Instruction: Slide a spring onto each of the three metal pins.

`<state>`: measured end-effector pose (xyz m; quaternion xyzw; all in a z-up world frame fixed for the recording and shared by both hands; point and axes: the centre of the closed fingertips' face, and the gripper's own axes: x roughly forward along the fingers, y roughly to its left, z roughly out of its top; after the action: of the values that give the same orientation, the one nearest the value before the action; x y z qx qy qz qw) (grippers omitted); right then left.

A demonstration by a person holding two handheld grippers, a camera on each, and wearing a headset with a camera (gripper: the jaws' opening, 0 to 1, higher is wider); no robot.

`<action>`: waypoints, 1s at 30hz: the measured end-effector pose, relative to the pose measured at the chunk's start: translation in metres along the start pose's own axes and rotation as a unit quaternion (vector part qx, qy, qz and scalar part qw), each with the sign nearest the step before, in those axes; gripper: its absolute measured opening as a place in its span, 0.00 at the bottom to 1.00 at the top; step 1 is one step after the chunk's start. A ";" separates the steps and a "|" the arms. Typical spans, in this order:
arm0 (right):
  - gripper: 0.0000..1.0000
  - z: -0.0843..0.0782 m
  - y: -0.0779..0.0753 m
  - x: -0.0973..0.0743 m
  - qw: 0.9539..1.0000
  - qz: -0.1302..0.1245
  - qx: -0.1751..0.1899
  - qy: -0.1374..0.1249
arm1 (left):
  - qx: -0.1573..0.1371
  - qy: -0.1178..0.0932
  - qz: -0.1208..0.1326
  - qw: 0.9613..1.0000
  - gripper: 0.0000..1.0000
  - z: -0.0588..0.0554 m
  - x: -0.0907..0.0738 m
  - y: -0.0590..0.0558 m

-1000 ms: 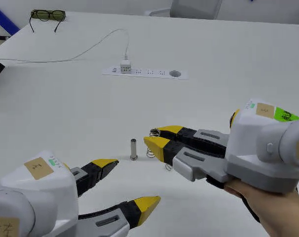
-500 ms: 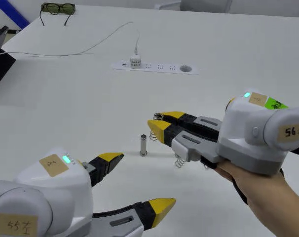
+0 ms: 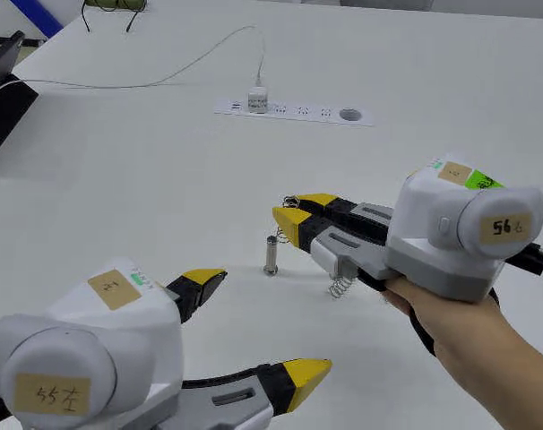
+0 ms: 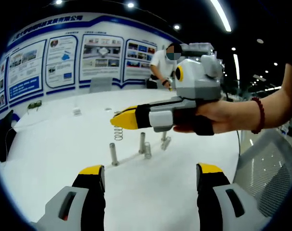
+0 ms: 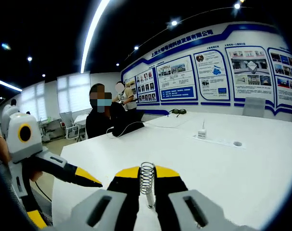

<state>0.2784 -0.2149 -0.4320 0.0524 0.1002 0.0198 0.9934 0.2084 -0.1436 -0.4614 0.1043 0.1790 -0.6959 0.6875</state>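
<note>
Two grippers are held over a white table (image 3: 119, 197); the right gripper (image 3: 296, 211), gripped by a hand (image 3: 460, 331), is closed tight on a small spring (image 5: 147, 177), which is pinched upright between the yellow tips. The spring is carried just above a metal pin (image 3: 271, 254) that is stood upright on the table; whether the two touch cannot be told. The left gripper (image 3: 258, 324) is kept low and near the person, its jaws spread wide with nothing between them, short of the pin. A second spring (image 3: 340, 287) is seen lying on the table beneath the right gripper's body; further pins (image 4: 142, 143) are made out behind the first in the left gripper view; a power strip (image 3: 294, 111) is seen farther back.
</note>
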 end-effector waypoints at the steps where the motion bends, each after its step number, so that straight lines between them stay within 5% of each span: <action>1: 0.11 -0.001 -0.001 0.002 1.000 -0.002 0.003 0.000 | 0.000 0.001 -0.001 1.000 0.80 0.000 0.000 -0.001; 30: 0.12 -0.023 -0.001 0.017 0.999 -0.004 -0.034 0.034 | -0.002 0.008 -0.005 1.000 0.80 -0.003 0.000 -0.001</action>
<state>0.2903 -0.2125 -0.4577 0.0171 0.1332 0.0212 0.9907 0.2072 -0.1428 -0.4638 0.1076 0.1861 -0.6983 0.6827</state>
